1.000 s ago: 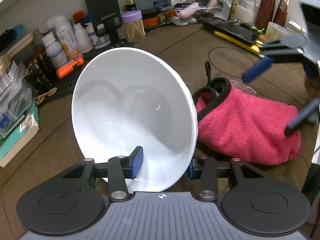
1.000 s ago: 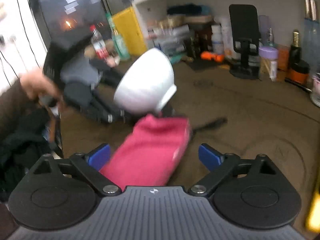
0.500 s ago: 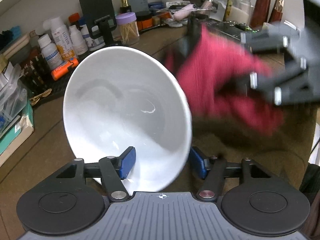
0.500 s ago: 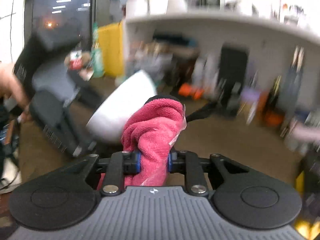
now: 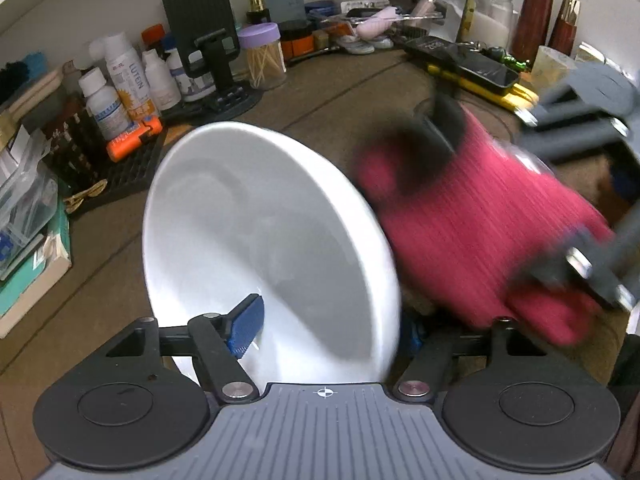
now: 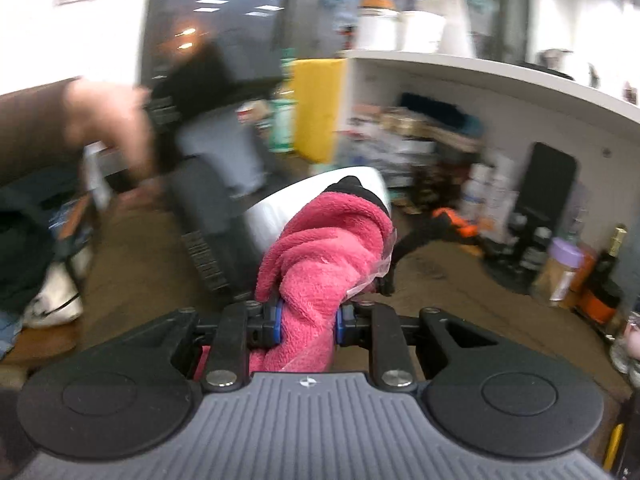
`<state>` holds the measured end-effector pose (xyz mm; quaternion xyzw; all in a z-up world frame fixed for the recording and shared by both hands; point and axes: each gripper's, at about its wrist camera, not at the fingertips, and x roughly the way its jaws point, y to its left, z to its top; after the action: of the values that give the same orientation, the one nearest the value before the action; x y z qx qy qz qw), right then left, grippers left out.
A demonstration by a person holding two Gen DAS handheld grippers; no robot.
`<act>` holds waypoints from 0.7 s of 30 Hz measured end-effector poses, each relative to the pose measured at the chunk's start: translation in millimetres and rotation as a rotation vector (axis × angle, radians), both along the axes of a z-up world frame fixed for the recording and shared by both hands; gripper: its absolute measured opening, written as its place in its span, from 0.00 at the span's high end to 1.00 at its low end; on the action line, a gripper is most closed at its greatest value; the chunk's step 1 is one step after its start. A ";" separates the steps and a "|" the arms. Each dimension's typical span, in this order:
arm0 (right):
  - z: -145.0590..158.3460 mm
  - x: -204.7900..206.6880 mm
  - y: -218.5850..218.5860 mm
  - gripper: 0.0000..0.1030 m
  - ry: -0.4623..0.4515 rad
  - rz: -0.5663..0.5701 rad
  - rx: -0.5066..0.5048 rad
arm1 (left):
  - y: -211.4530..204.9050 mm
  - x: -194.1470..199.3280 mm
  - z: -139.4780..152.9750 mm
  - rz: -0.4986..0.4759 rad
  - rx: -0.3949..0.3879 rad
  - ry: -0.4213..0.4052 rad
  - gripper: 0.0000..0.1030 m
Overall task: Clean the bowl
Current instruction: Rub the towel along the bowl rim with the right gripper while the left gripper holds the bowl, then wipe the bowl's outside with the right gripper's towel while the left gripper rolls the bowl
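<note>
- Bowl: a white bowl is seen tipped up on its side, with its open side turned toward the left wrist camera, above the brown surface.
- The left gripper is set around the near rim of the bowl. One blue pad is seen inside the bowl and the other is mostly hidden behind the rim. Its jaws have just been opening, and it cannot be told if the pads press on the bowl.
- The right gripper is closed on a pink cloth, which is squeezed between its blue pads.
- The pink cloth is held up just beside the right edge of the bowl.
- Bottles and a black stand are lined up at the back of the surface.
- A person's hand is seen, blurred, on the left gripper.
</note>
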<state>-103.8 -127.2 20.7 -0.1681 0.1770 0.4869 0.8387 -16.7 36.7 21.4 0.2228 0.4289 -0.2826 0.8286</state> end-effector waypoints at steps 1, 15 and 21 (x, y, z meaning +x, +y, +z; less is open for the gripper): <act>-0.2 -3.2 0.3 0.78 0.001 0.012 -0.015 | -0.3 -0.8 0.0 -0.004 0.002 -0.001 0.23; 6.5 65.0 -36.0 0.77 0.073 -0.244 0.220 | -2.7 -18.3 4.8 0.072 -0.019 -0.121 0.67; -17.1 81.0 -37.2 0.77 0.142 -0.281 0.199 | -1.1 -14.6 12.1 0.131 -0.111 -0.102 0.68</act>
<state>-22.8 -164.5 3.7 -0.0231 0.2084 0.3906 0.8964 -31.3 35.5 33.5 0.1623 0.3833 -0.2394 0.8772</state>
